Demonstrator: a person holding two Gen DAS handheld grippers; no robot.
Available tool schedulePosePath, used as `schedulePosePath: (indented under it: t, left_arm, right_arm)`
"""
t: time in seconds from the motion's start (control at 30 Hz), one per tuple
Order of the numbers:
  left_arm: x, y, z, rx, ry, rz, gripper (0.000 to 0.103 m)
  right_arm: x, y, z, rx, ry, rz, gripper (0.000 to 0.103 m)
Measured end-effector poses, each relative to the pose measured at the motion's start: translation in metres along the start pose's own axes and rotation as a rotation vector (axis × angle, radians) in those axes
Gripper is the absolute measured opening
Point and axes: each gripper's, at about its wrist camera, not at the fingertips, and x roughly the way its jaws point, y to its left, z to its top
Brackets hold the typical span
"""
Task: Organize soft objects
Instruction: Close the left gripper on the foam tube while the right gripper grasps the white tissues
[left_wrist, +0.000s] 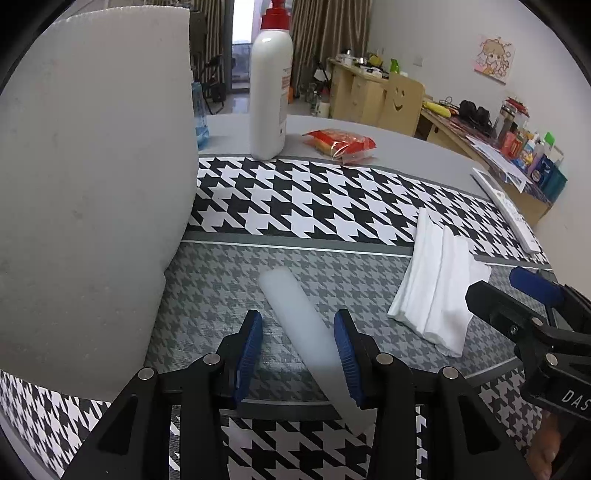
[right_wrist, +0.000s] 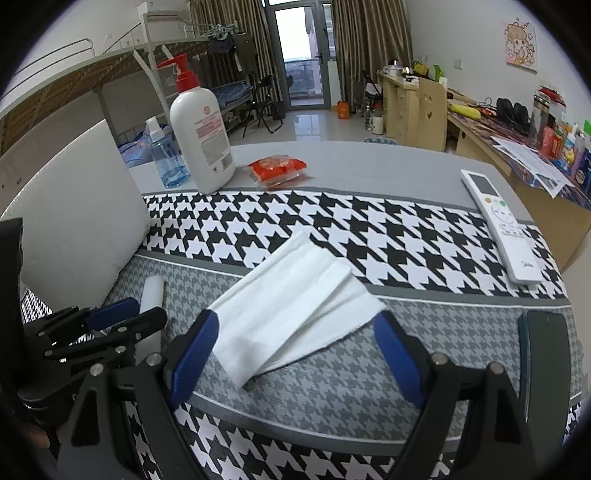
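Two hand-held grippers over a houndstooth mat (right_wrist: 332, 221). Far left: big grey foam block (left_wrist: 92, 203), standing on the mat's edge. Just beside it, on the grey-patterned band: white foam stick (left_wrist: 299, 325), lying flat, running diagonally between the fingers of the left gripper (left_wrist: 299, 354); jaws partly spread, right pad touching or nearly touching the stick, left pad clearly apart from it, no pinch visible. Behind, on the grey table (right_wrist: 369, 162): blue spray bottle (right_wrist: 168, 158), white pump bottle (right_wrist: 203, 136) with red top, red snack packet (right_wrist: 277, 168). Middle: folded white cloth (right_wrist: 291, 306), flat across the black-and-grey border, near corner reaching between the pads of the right gripper (right_wrist: 295, 354); jaws spread wide, touching nothing. Further right: white remote control (right_wrist: 498, 225) at the mat's edge. Far right: dark phone (right_wrist: 546, 354), lying flat.
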Motion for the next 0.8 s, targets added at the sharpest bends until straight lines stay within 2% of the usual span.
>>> schedulePosePath:
  t: [0.1,0.17,0.3,0.53,0.63,0.8]
  left_arm:
    - [-0.001,-0.007,-0.001,0.020,0.014,-0.018,0.040]
    - [0.000,-0.007,-0.001,0.018,0.020,-0.020,0.031]
    - [0.000,-0.001,0.001,-0.009,0.021,-0.036,0.024]
    - [-0.003,-0.002,0.000,0.009,-0.010,-0.049,0.013]
    - [-0.004,0.001,0.000,0.001,-0.013,-0.059,0.013]
    - [-0.005,0.003,0.000,-0.001,-0.013,-0.076,0.013]
  right_arm:
    - [0.000,0.000,0.001,0.003,0.003,0.002,0.089]
    - [0.001,0.001,0.001,0.003,0.004,0.005,0.089]
    - [0.003,0.004,0.001,-0.004,0.013,0.000,0.089]
    - [0.021,0.007,0.002,0.022,0.084,0.017,0.088]
    - [0.027,0.008,0.003,0.028,0.113,0.015,0.078]
    - [0.030,0.011,0.003,0.014,0.114,-0.007,0.072]
